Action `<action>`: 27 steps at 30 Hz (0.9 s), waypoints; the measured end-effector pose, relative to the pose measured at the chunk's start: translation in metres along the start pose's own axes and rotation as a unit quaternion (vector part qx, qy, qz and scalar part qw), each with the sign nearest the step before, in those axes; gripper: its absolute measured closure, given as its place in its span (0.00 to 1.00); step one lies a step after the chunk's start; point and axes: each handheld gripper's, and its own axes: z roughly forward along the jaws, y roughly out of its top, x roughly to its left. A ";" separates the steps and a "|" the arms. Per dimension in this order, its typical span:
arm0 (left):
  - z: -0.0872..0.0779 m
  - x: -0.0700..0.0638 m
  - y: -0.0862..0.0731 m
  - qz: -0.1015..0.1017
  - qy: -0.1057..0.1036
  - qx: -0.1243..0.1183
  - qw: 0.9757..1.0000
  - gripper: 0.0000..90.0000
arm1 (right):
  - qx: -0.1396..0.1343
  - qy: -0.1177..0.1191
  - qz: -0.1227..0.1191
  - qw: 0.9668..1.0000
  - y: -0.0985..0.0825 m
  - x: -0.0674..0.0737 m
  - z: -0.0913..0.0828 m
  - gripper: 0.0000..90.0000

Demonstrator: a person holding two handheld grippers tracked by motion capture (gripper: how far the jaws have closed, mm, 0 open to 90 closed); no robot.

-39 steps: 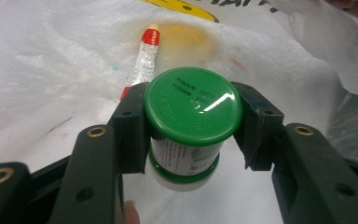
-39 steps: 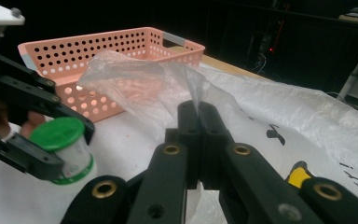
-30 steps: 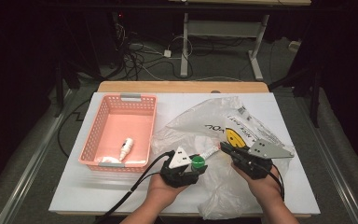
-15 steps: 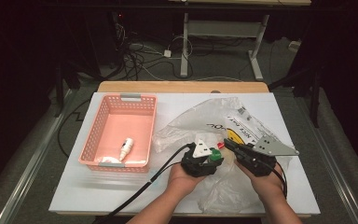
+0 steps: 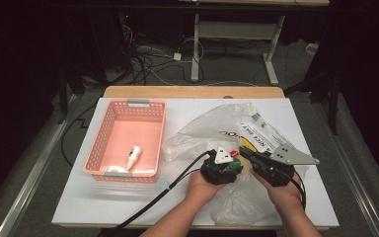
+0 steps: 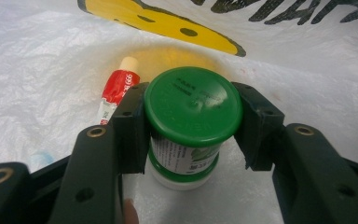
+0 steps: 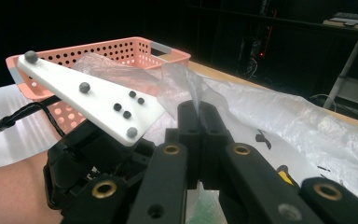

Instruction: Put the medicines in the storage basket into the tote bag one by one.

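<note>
Green-lidded jar point(image 6: 192, 122) sits between the jaws of the left gripper point(image 6: 193, 126), which squeeze it on both sides, down on the plastic bag point(image 5: 212, 131). A second ago this gripper was further left, nearer the basket; now it has slid right to the bag's mouth. I think the jar is being taken out.

On the left, the pink basket point(image 5: 109, 132) holds a small white bottle point(image 5: 134, 157). A red tube point(image 6: 115, 93) lies beside the jar. The right gripper point(image 7: 198, 122) pinches the bag's edge, lifting it.
</note>
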 end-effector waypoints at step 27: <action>-0.047 0.000 -0.014 -0.007 -0.029 0.011 1.000 0.19 | 0.003 -0.002 -0.002 1.000 -0.001 0.001 -0.001 1.00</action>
